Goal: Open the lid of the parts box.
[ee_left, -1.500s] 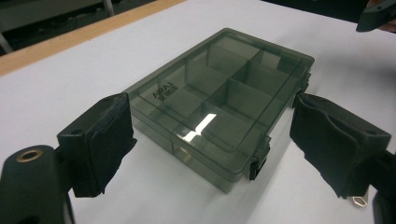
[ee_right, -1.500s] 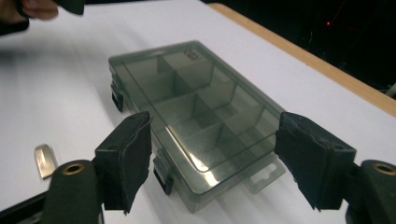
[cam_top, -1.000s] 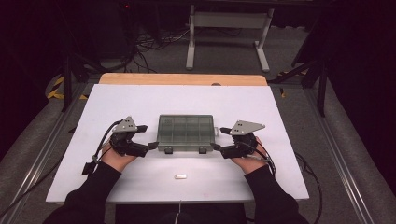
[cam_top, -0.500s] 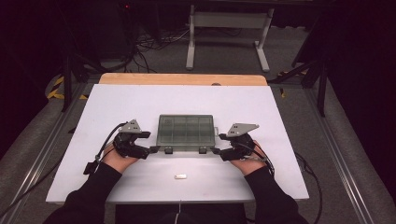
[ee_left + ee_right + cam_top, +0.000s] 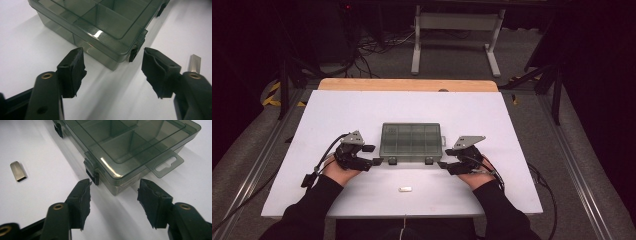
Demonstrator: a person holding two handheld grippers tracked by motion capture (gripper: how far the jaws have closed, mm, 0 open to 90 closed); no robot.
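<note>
Closed smoky compartment box (image 5: 411, 143) lies mid worktop (image 5: 492, 120). Left gripper (image 5: 371, 155) and right gripper (image 5: 443, 157) flank near corners, both wide open, empty, not touching. Small metal piece (image 5: 405, 189) nearer person.

No legible text, label, brand, number or sign anywhere. Checked: smoky clear compartment box (image 5: 411, 143), lid, latches and hang tab, all unmarked; small metal piece (image 5: 405, 189), plain faced; white table (image 5: 492, 120), blank; left gripper (image 5: 371, 155) and right gripper (image 5: 443, 158), bare black jaws and grey plates, no lettering made out.
</note>
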